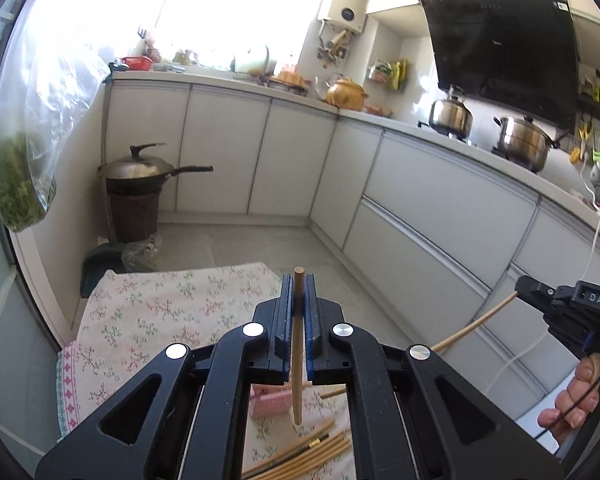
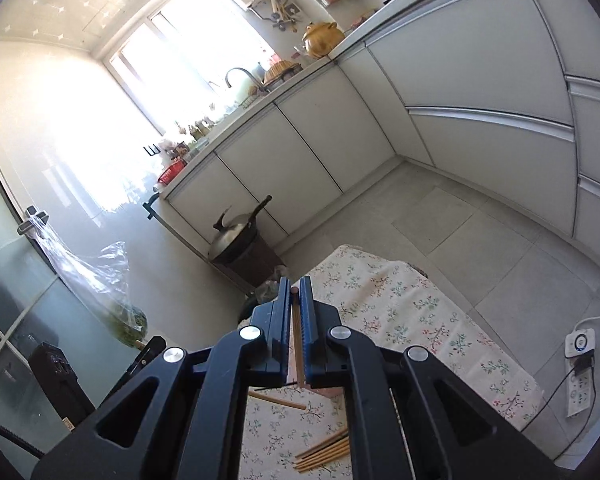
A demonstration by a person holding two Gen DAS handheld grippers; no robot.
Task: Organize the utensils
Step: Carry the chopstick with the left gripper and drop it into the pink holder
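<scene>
My left gripper (image 1: 298, 286) is shut on a wooden chopstick (image 1: 298, 344) that stands upright between its blue pads, its tip poking above them. In the left wrist view the right gripper (image 1: 521, 286) shows at the right edge, pinching a second chopstick (image 1: 475, 324) that slants down to the left. In the right wrist view my right gripper (image 2: 296, 292) is shut on that chopstick (image 2: 298, 344). Both are lifted above the floral tablecloth (image 1: 152, 312). Several loose chopsticks (image 1: 300, 456) lie below, with more chopsticks (image 2: 323, 454) in the right wrist view. A pink box (image 1: 270, 402) sits under the left gripper.
A lidded wok (image 1: 140, 172) rests on a brown bin beside the table. White cabinets (image 1: 439, 200) line the walls, with a kettle (image 1: 451, 114) and a steel pot (image 1: 523, 142) on the counter. A power strip (image 2: 579, 360) lies on the floor. A person's hand (image 1: 575, 404) grips the right tool.
</scene>
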